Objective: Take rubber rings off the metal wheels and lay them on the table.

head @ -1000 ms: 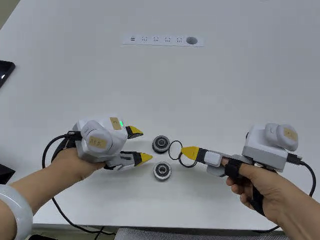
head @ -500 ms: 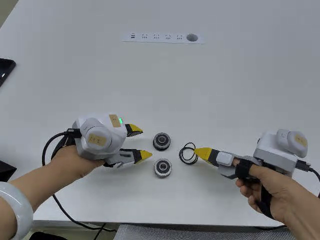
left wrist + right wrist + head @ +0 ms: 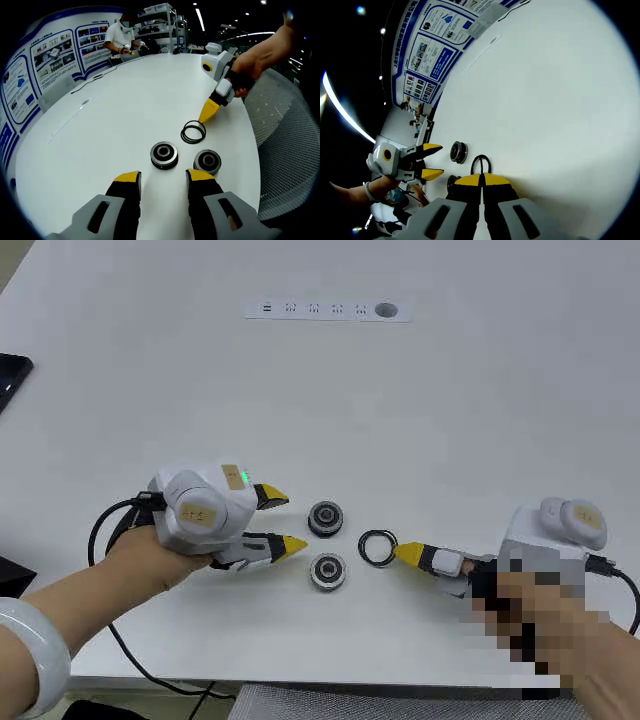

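A: While the right gripper (image 3: 405,553) sits with jaws pressed together and empty, where are the rings?

B: Thin black rubber rings (image 3: 377,547) lie flat on the white table (image 3: 450,420), just off its tips. Two round metal wheels (image 3: 324,519) lie flat, bores up, ahead of the left gripper (image 3: 285,521), whose jaws are spread.

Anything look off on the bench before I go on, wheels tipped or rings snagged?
Nothing stands out. Both metal wheels lie flat on the white table, and the rubber rings lie stacked beside them, at the tip of the shut right claw. No damage shows.
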